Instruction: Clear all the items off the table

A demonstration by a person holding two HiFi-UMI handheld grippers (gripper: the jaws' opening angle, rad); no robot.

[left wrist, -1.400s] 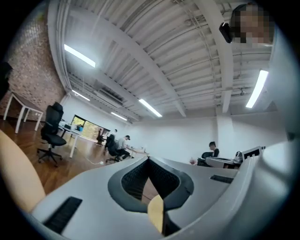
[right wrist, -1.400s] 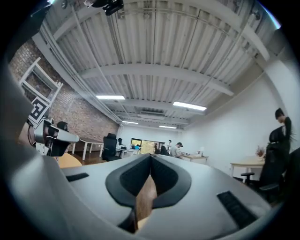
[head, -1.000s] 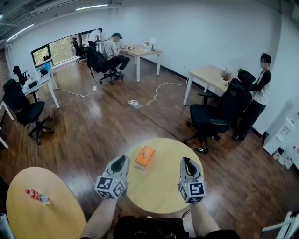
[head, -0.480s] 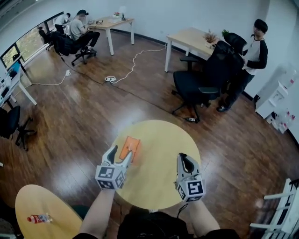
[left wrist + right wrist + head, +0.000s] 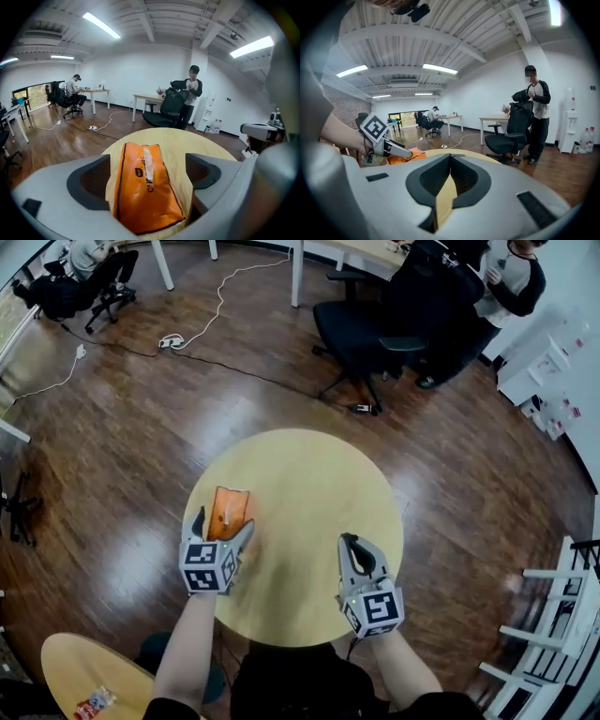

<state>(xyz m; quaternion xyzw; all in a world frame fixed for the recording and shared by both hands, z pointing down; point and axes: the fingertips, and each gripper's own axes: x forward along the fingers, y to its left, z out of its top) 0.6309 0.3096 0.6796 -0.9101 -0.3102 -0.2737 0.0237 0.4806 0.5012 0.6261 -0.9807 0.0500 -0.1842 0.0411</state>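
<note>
An orange pack (image 5: 231,510) was the only thing on the round tabletop (image 5: 309,493). It lay flat near the left edge, close to the person. It looked like a soft pack of tissues. It was a long, puffy block in shiny plastic wrap, with dark lines along its edges and a white strip down the middle of its top. The tabletop was smooth, pale wood.

The left hand-held gripper (image 5: 223,524) was low over the near end of the pack. Its jaws had just been opening and stood wide apart, one on each side, with the pack between them. The dark pads did not press on it, so the pack was not held yet. I think the jaws were set wide so the fat pack could fit in before a squeeze.

The right hand-held gripper (image 5: 353,547) was over the bare right side of the tabletop. Its jaws were together with nothing in them. It seemed to be waiting, since there was only one thing to lift. The soft pack would likely squash a bit when squeezed.
</note>
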